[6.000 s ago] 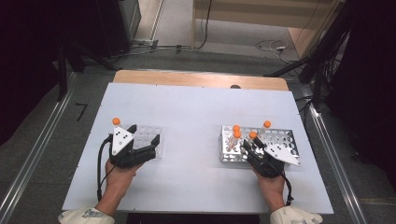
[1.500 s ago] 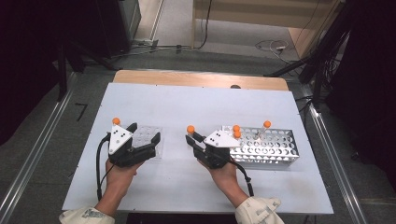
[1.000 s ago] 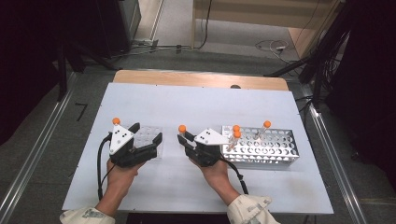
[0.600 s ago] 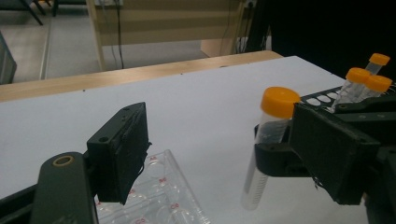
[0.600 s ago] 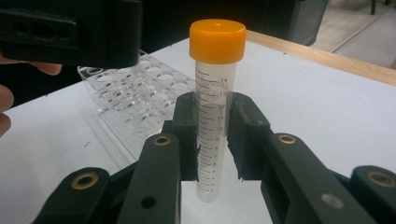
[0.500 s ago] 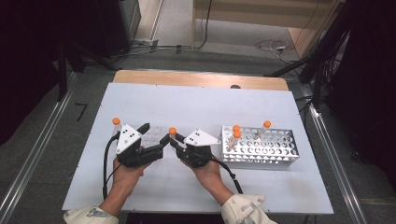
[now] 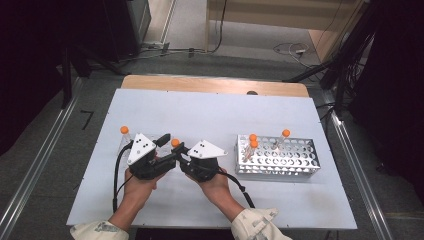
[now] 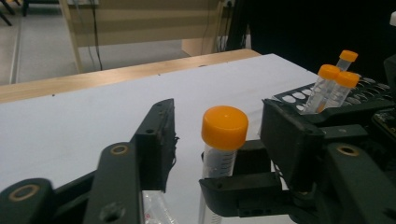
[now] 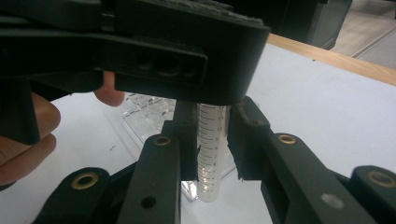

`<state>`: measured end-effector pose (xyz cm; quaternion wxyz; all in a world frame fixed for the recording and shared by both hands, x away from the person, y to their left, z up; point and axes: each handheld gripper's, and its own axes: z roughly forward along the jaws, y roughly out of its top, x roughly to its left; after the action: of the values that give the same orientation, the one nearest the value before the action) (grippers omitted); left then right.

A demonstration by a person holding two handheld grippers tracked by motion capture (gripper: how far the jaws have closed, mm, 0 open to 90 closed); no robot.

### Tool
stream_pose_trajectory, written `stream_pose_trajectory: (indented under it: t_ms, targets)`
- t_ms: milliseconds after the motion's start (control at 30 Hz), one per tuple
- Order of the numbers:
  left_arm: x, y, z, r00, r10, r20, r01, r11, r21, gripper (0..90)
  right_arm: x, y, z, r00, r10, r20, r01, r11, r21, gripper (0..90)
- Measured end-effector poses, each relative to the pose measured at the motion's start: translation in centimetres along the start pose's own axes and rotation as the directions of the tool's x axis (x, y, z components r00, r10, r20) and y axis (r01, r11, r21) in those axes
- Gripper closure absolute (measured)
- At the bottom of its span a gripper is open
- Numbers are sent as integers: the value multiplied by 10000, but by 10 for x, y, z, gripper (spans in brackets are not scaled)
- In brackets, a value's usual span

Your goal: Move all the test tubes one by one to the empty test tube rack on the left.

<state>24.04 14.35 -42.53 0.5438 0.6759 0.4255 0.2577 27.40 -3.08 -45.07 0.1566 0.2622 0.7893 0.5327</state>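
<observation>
1. The things are carried by a pale white table top (image 7: 210,112), bordered at its far edge by a strip of light wood (image 7: 215,85).
2. A perforated metal rack (image 7: 278,161) is set directly on the right half of the table; three orange-capped tubes (image 7: 252,142) are stood upright in it, toward its left and middle.
3. A clear plastic rack (image 9: 149,109) is laid on the left half, with one orange-capped tube (image 7: 124,131) at its far left corner.

Five orange-capped tubes (image 7: 175,144): three in the metal rack (image 7: 278,159), two left of it; one clear rack (image 9: 149,109); two grippers (image 7: 176,154).
</observation>
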Motion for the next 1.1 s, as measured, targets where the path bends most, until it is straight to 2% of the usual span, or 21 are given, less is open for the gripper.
stream_pose_trajectory:
  t_ms: [267, 467, 833, 967, 1100]
  targets:
    - [-3, 0, 1, 9998, 80, 173, -80, 10000, 1, 598, 0, 1, 0, 10000, 78, -52, -78, 10000, -21, 715]
    - [-2, 0, 1, 10000, 11, 97, -10, 10000, -59, 674, 0, 1, -1, 10000, 71, -32, -71, 10000, -24, 715]
    - [-1, 0, 1, 9999, -75, 112, 76, 9999, -93, 688, -1, 2, -2, 10000, 62, -21, -62, 10000, -49, 710]
    - [0, 1, 0, 9999, -120, 109, 122, 9999, -121, 690, -2, 2, -2, 9999, 94, -91, -95, 9999, -72, 635]
    - [2, 2, -1, 9999, -149, 70, 150, 9997, -191, 691, -4, 2, -3, 9997, 88, -210, -87, 10000, 34, 484]
